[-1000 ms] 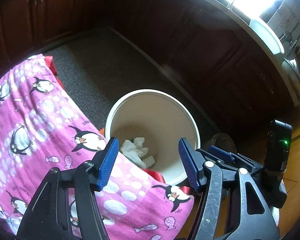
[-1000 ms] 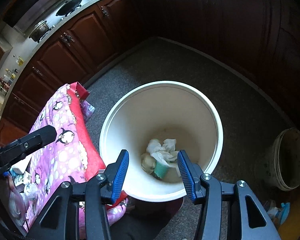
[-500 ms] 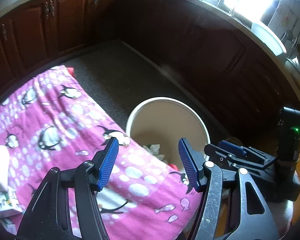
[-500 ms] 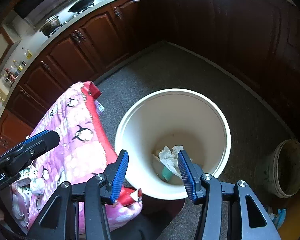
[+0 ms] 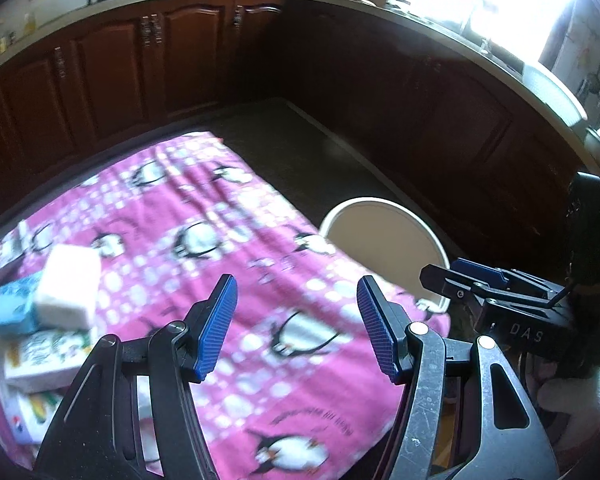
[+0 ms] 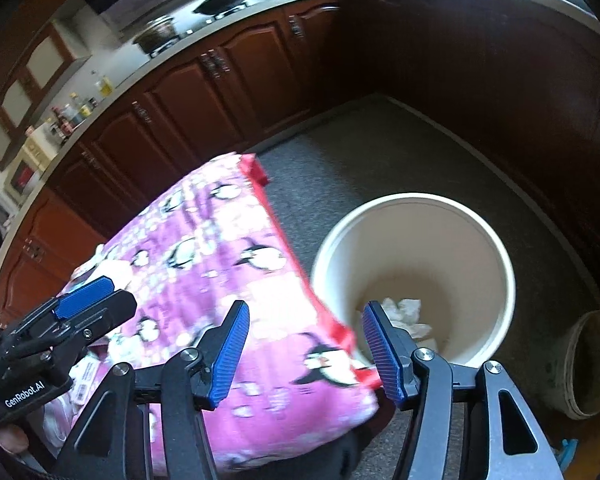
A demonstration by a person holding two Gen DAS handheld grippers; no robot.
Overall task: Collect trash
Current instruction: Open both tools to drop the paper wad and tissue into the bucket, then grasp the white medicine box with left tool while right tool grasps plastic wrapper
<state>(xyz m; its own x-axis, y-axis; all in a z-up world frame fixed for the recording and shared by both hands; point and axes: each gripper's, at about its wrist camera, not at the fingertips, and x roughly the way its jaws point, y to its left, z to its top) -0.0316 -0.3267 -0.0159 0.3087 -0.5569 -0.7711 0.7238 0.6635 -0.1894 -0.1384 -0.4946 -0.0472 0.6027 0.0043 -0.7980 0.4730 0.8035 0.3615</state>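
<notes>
Pink penguin cloth [image 5: 204, 216] covers the surface filling the frame's middle. At right, the white bin [image 6: 414, 276] on the floor holds crumpled tissue [image 6: 404, 314], so some trash is in. Cartons and packets [image 5: 44, 320] wait at lower left. My left tool [image 5: 296, 326] gapes empty; my right tool [image 6: 304, 350] is opening, nothing between its pads.
</notes>
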